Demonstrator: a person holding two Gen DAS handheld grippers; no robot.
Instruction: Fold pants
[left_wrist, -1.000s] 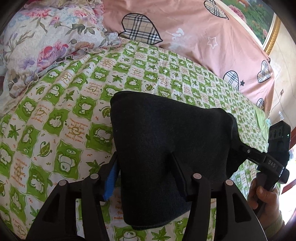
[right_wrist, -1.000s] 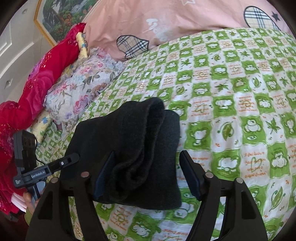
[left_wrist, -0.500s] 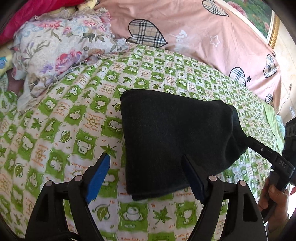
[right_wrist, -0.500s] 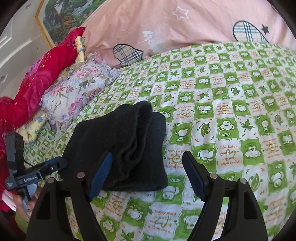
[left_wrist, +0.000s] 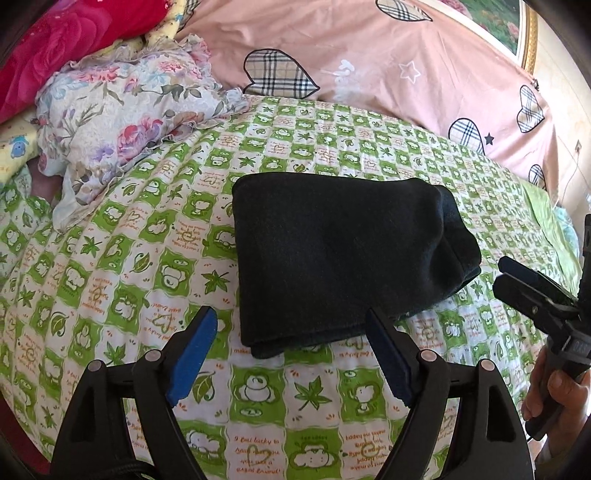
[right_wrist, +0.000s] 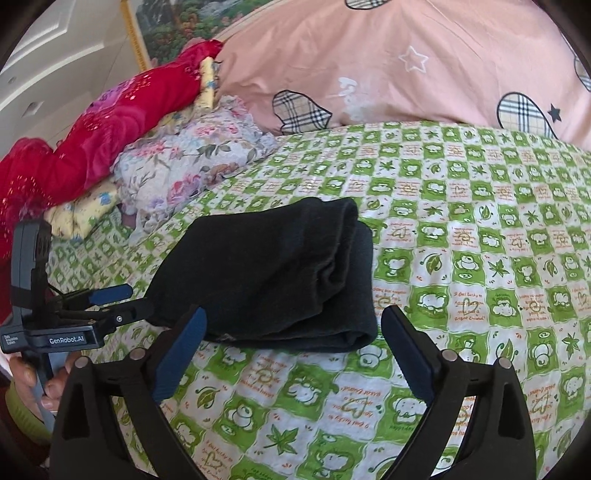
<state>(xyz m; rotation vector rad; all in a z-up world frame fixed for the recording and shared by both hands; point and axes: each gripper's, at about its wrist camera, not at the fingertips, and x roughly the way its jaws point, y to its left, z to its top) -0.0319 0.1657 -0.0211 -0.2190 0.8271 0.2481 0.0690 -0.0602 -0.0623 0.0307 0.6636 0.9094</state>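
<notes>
Fingers (left_wrist: 195, 343) of both grippers spread, clear of the folded pants (left_wrist: 340, 266).

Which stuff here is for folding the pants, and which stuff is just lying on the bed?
For the job:
- black pants, folded into a bundle on the green checked bedsheet
- left hand-held gripper, open, holding nothing
- right hand-held gripper, open, holding nothing

Just lying about:
- floral pillow
- red blanket
- pink quilt with plaid hearts
- framed picture
</notes>
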